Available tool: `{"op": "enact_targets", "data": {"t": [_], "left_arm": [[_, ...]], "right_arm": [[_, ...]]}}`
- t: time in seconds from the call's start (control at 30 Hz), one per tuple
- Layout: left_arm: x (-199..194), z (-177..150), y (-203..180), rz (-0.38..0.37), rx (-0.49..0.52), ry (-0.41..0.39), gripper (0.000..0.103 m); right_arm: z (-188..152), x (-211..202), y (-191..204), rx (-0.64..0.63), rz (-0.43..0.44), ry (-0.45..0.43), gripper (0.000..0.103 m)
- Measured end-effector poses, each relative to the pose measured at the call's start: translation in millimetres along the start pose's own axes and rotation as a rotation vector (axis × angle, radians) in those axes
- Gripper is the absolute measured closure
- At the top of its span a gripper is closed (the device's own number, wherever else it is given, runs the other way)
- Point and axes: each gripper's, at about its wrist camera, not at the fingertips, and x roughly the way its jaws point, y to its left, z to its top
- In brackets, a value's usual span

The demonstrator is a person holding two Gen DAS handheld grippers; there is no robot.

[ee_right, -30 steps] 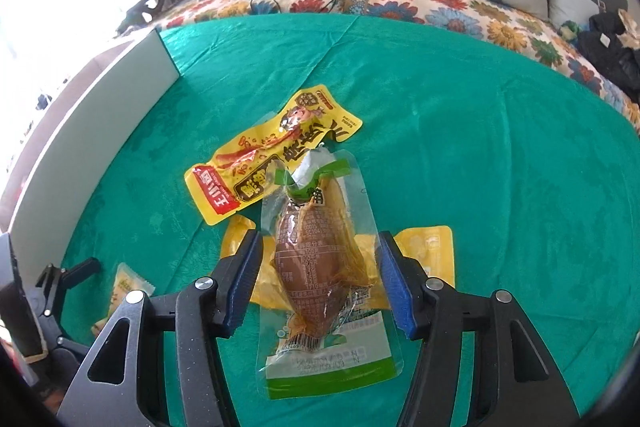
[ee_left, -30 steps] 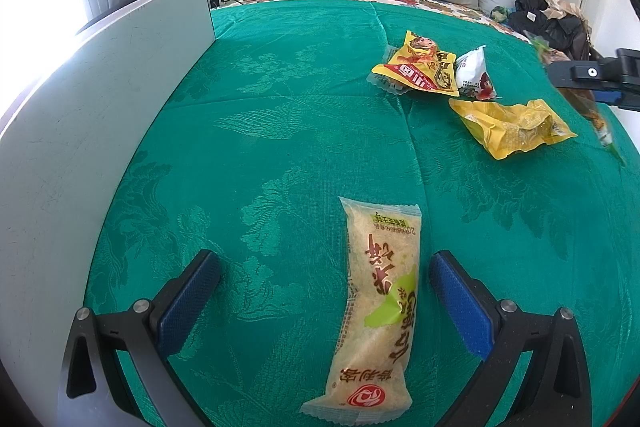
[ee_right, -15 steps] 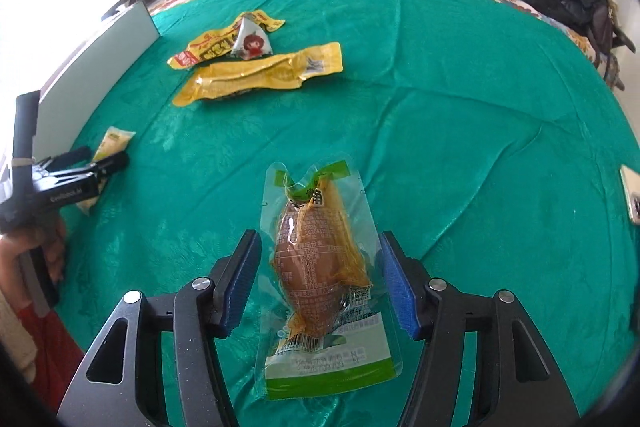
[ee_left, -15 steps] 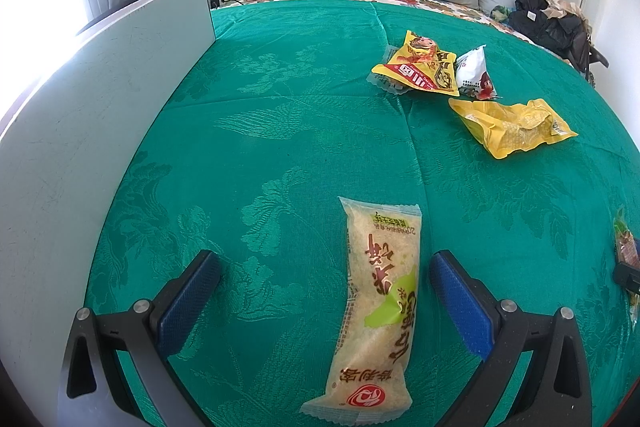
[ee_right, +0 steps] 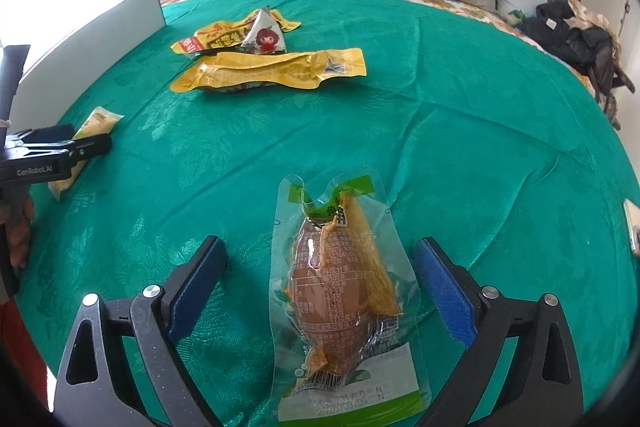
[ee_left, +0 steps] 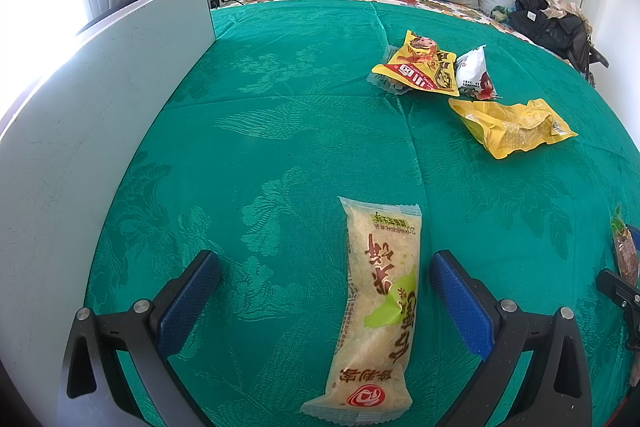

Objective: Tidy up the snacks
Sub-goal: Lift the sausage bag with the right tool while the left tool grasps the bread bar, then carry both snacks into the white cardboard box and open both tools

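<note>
Clear pouch point(ee_right: 340, 291) with green bands at both ends and a brown, glossy snack sealed inside, flat on the green bed cover point(ee_right: 460, 131), toward its near edge. Between the blue pads of the right claw point(ee_right: 320, 291), jaws opening, touching neither pad. Pale rice bar point(ee_left: 376, 303) in a long wrapper with red script, also near the front edge, lying between the wide-open jaws of the left claw point(ee_left: 324, 303), untouched. Yellow packets point(ee_right: 272, 71) farther back, mid-cover.
</note>
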Motion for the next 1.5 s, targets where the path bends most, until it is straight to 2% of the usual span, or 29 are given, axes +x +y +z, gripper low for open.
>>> {"op": "enact_targets", "data": {"t": [0.6, 0.73, 0.77, 0.8, 0.83, 0.87, 0.9, 1.0, 1.03, 1.1, 1.17, 1.23, 1.37, 1.5], "left_arm": [[-0.1, -0.9, -1.1, 0.015, -0.008, 0.003, 0.0], [-4.7, -3.9, -5.9, 0.003, 0.007, 0.078, 0.001], [-7.0, -4.6, -6.9, -0.007, 0.016, 0.084, 0.006], [-10.9, -5.1, -9.0, -0.023, 0.033, 0.079, 0.022], [-15.7, -5.3, -13.0, -0.043, 0.066, 0.071, 0.035], [-19.7, -4.5, -16.9, -0.06, 0.101, 0.07, 0.07], [-21.9, -3.5, -20.4, -0.066, 0.129, 0.085, 0.082], [-26.4, -4.4, -16.9, -0.115, 0.108, 0.108, 0.085], [-29.0, -6.0, -12.7, -0.143, 0.075, 0.112, 0.085], [-37.5, -10.8, -1.8, -0.211, -0.003, 0.103, 0.085], [-47.0, -17.2, 7.1, -0.261, -0.061, 0.09, 0.085], [-57.0, -21.8, 14.7, -0.305, -0.108, 0.082, 0.085], [-83.4, -26.6, 25.0, -0.378, -0.149, 0.049, 0.085], [-111.1, -29.4, 32.1, -0.429, -0.152, -0.002, 0.085]], "right_arm": [[0.7, 0.0, 0.6, -0.003, 0.0, 0.0, 0.005], [4.4, 1.4, 2.8, -0.026, 0.009, 0.027, 0.006], [6.6, 1.4, 1.8, -0.032, 0.011, 0.043, 0.01], [8.6, -0.6, 0.4, -0.032, 0.015, 0.048, 0.015], [11.8, -3.8, -2.7, -0.025, 0.01, 0.042, 0.043], [12.9, -3.7, -6.9, 0.002, 0.03, 0.066, 0.042], [12.5, -5.8, -12.0, 0.036, 0.057, 0.063, 0.043], [5.1, -14.0, -33.1, 0.201, 0.186, 0.056, 0.044], [1.8, -16.1, -42.3, 0.279, 0.261, 0.052, 0.053], [-7.0, -16.6, -58.6, 0.431, 0.414, 0.039, 0.055], [-12.7, -17.3, -66.5, 0.51, 0.468, 0.027, 0.055], [-13.7, -21.9, -68.1, 0.531, 0.487, 0.002, 0.055], [-11.1, -41.9, -65.9, 0.574, 0.608, -0.105, 0.055], [-3.6, -67.9, -49.7, 0.495, 0.613, -0.188, 0.055]]}}
